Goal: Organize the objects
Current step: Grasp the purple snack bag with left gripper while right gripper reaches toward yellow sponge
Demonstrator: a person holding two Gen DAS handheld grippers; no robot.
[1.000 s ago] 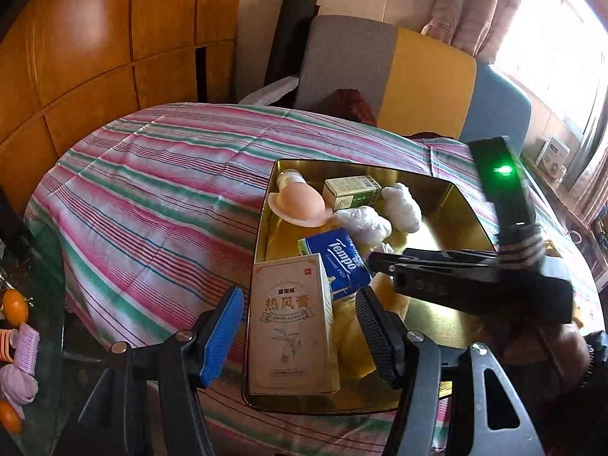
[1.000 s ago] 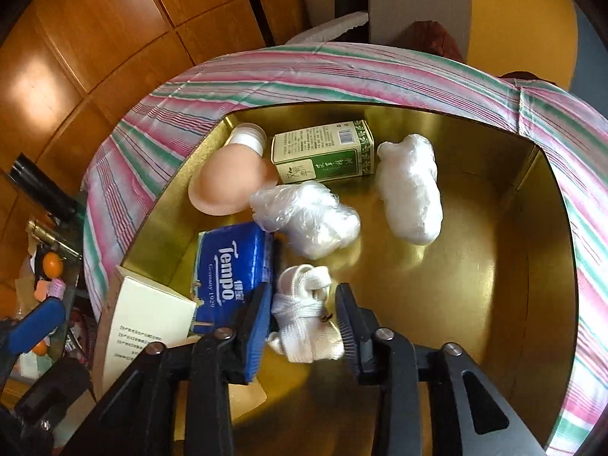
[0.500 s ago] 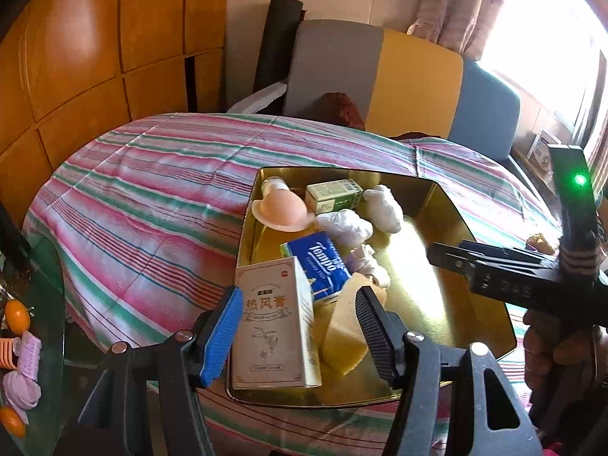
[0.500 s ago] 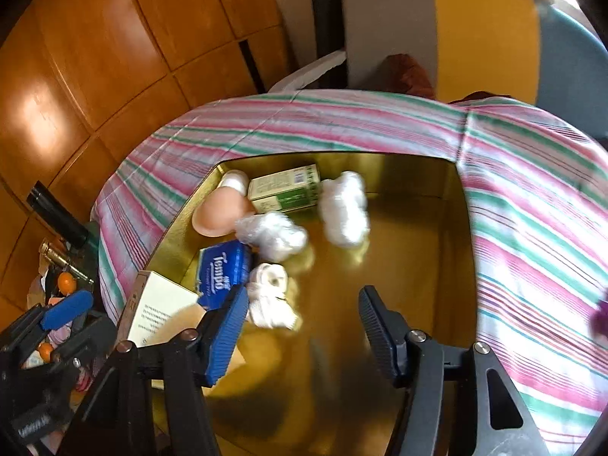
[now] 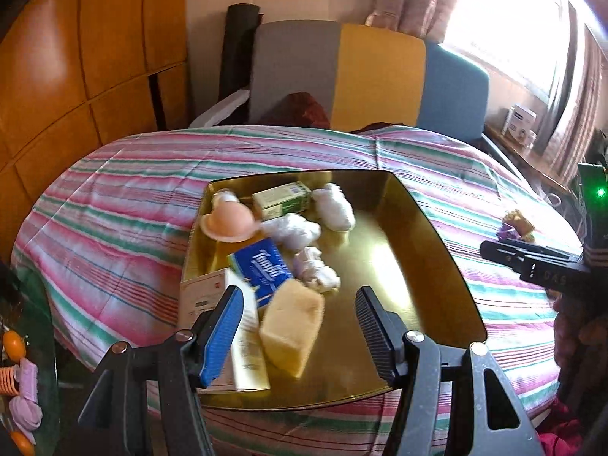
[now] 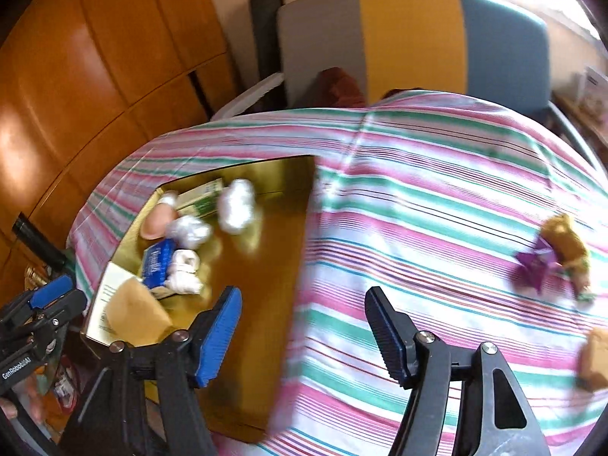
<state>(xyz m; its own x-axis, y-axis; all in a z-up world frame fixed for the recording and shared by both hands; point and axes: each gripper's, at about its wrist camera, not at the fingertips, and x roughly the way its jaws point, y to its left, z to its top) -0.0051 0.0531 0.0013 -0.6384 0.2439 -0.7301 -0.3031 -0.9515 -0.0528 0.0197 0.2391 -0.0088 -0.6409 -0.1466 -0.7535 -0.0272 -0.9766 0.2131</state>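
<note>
Right gripper (image 6: 302, 326) left bandage (image 6: 184, 271); jaws opened.

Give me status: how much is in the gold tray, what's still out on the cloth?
Done: gold tray holds boxes, tissue pack, white bundles and a sponge. In hand: nothing; right gripper, jaws just opening, and left gripper are empty. Left: purple-and-tan item and a tan block on the striped cloth.

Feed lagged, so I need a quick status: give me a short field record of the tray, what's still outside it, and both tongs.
tray: gold tray on striped cloth
in tray: tissue pack, white bundle, yellow sponge, green box
outside tray: purple-and-tan item on the cloth
left tongs: open, empty
right tongs: just opened, nothing between them
</note>
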